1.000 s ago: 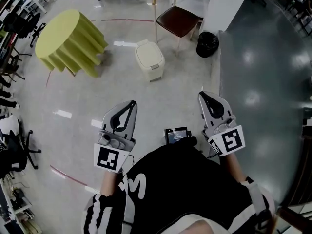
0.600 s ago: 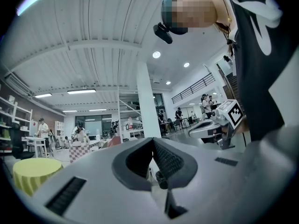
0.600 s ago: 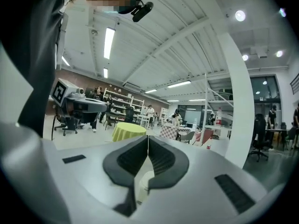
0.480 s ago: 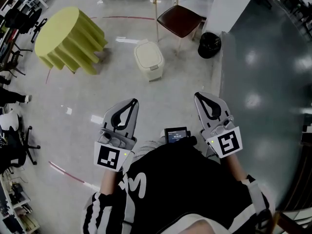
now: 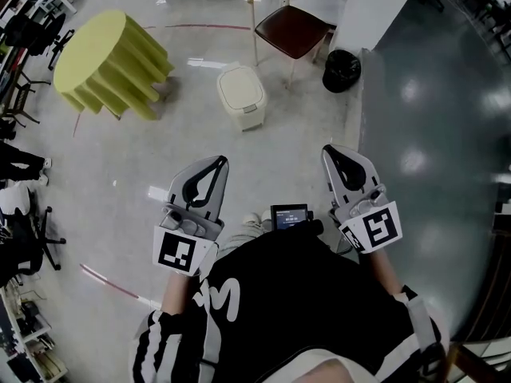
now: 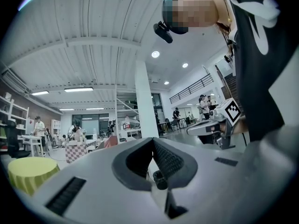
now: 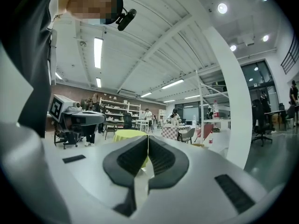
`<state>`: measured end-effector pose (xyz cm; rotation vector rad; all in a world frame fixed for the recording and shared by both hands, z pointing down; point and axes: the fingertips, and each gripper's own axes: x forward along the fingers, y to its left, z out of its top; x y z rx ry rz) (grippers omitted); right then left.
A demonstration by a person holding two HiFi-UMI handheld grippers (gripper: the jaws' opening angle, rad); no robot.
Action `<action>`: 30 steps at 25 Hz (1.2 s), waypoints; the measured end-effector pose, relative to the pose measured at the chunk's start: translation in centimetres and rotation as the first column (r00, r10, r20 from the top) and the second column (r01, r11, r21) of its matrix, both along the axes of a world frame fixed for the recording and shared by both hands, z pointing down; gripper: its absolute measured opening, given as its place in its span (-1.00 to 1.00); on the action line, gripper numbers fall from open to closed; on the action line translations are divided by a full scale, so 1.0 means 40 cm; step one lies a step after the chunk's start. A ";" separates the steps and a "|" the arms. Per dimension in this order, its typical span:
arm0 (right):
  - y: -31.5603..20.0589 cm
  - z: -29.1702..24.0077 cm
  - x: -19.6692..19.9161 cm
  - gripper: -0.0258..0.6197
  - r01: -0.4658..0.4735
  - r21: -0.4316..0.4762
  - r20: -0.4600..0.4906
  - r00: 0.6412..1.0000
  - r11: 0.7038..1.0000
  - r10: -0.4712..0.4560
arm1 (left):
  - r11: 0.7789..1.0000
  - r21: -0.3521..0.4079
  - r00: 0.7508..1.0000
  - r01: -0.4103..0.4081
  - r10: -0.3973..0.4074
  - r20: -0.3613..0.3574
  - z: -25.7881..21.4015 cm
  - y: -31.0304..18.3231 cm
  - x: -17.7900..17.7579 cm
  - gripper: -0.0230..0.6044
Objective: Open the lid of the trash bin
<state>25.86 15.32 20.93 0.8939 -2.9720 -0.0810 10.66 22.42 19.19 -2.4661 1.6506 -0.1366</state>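
Note:
A cream trash bin (image 5: 242, 96) with its lid down stands on the floor ahead, well beyond both grippers. My left gripper (image 5: 214, 163) is held near my chest at the lower left, jaws shut with nothing between them. At the right, my right gripper (image 5: 330, 151) is level with it, also shut and holding nothing. In the left gripper view the left gripper (image 6: 153, 140) points up across the hall, and in the right gripper view the right gripper (image 7: 148, 138) does the same; the bin does not show in either.
A round table under a yellow-green cloth (image 5: 108, 64) stands left of the bin. Behind the bin are a chair (image 5: 291, 30) with a dark red seat, a black bag (image 5: 341, 71) and a white pillar (image 5: 375, 2). Office chairs (image 5: 24, 238) line the left edge.
The view has drifted slightly: the bin sits a little lower and further left. Both grippers stay shut near my chest, barely shifted.

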 end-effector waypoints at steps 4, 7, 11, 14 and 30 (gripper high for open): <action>-0.012 0.004 0.003 -0.89 -0.006 -0.013 -0.011 1.000 1.000 0.006 | 1.000 0.003 1.000 -0.009 0.009 0.007 -0.004 -0.012 0.011 -0.91; -0.017 0.009 0.004 -0.89 -0.013 -0.018 -0.023 1.000 1.000 0.013 | 1.000 -0.024 0.999 -0.009 0.010 0.031 0.010 -0.016 0.016 -0.90; -0.053 0.015 0.019 -0.89 -0.018 -0.039 -0.026 1.000 0.999 0.017 | 0.998 -0.059 0.999 0.017 -0.016 0.029 0.019 -0.049 0.027 -0.91; -0.071 0.020 0.029 -0.89 -0.018 -0.076 -0.007 1.000 0.997 0.017 | 0.995 -0.094 0.999 0.046 -0.043 0.025 0.033 -0.057 0.027 -0.90; -0.075 0.077 -0.022 -0.89 0.009 -0.085 -0.112 0.994 0.996 -0.019 | 0.980 -0.184 0.997 0.079 -0.077 0.016 0.082 -0.084 0.002 -0.91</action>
